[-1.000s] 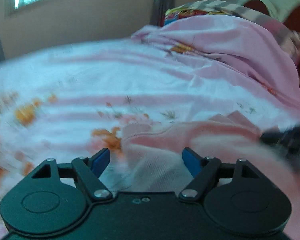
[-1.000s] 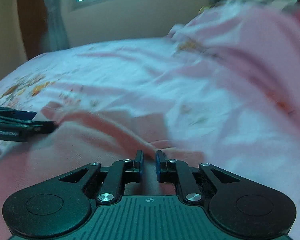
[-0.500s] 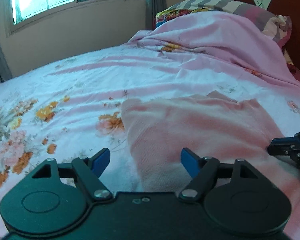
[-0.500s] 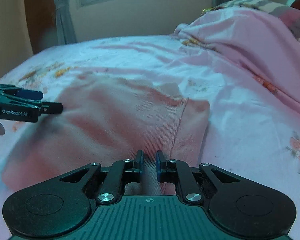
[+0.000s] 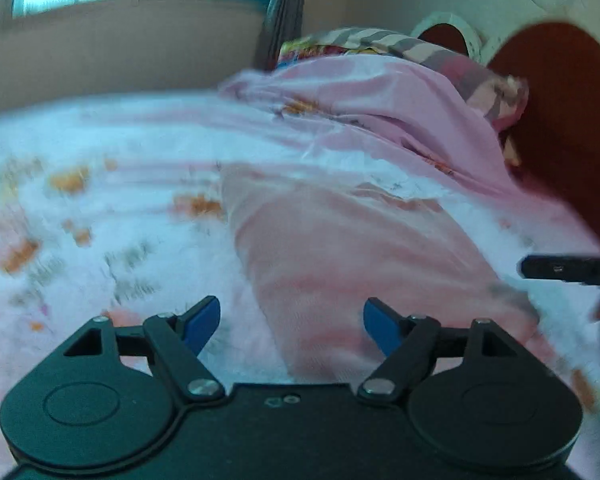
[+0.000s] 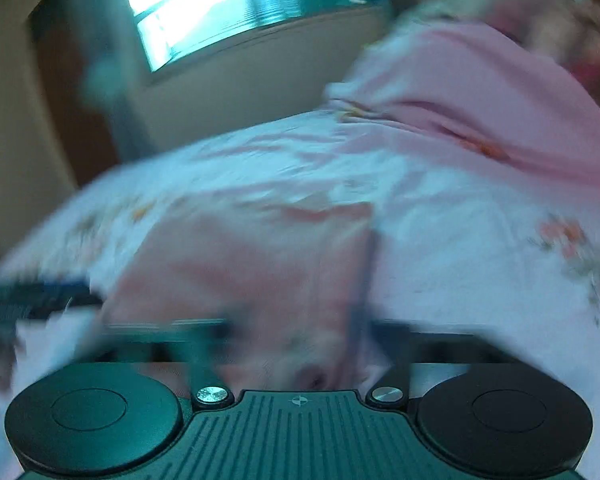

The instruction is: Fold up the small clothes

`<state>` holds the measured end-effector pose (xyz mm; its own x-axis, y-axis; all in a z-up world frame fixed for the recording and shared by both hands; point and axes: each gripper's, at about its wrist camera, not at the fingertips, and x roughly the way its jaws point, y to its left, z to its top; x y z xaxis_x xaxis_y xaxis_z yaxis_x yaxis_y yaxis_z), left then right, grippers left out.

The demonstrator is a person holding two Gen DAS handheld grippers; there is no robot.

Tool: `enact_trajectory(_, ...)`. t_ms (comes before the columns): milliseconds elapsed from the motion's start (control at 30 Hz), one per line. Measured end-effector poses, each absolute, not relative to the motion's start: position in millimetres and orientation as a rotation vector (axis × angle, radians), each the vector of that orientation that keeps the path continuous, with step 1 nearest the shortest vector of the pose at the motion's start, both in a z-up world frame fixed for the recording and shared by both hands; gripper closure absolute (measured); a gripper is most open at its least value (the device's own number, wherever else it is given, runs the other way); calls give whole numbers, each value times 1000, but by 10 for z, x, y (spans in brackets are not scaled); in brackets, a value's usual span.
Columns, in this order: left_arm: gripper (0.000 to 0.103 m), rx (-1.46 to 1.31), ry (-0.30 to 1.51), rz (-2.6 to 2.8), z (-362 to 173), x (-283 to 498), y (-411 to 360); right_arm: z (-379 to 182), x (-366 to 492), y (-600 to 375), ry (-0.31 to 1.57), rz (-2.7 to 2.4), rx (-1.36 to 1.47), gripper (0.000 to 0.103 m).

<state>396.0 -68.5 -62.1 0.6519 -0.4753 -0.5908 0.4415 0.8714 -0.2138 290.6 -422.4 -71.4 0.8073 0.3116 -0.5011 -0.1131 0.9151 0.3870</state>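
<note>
The pink garment is lying flat on the floral bedsheet, and the folding step is judged to be just starting: the left gripper is hovering with its blue fingers spread wide over the garment's near edge, gripping nothing. Next, it is probably calling for both grippers to pinch an edge and carry it across. The right gripper is blurring badly in its own view, so I cannot tell its opening, and the garment's near hem is hiding behind both bodies.

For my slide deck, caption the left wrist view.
Left gripper, jaws open, over a pink garment lying flat on a floral bedsheet.
</note>
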Motion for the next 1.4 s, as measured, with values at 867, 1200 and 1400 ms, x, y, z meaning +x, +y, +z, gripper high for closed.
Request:
enact_trajectory(867,70,-477,670,-916,-947,4845,-556,-1026,3991,-4310,670,665,604,82)
enact_trajectory(1200,70,-302,390,-973,752,2981,199,726,2205,-3622,403,818,373,82)
enact_trajectory(1400,70,-249,345,-931,1144,2356,596,1066,1638,-3398,348,880,321,82)
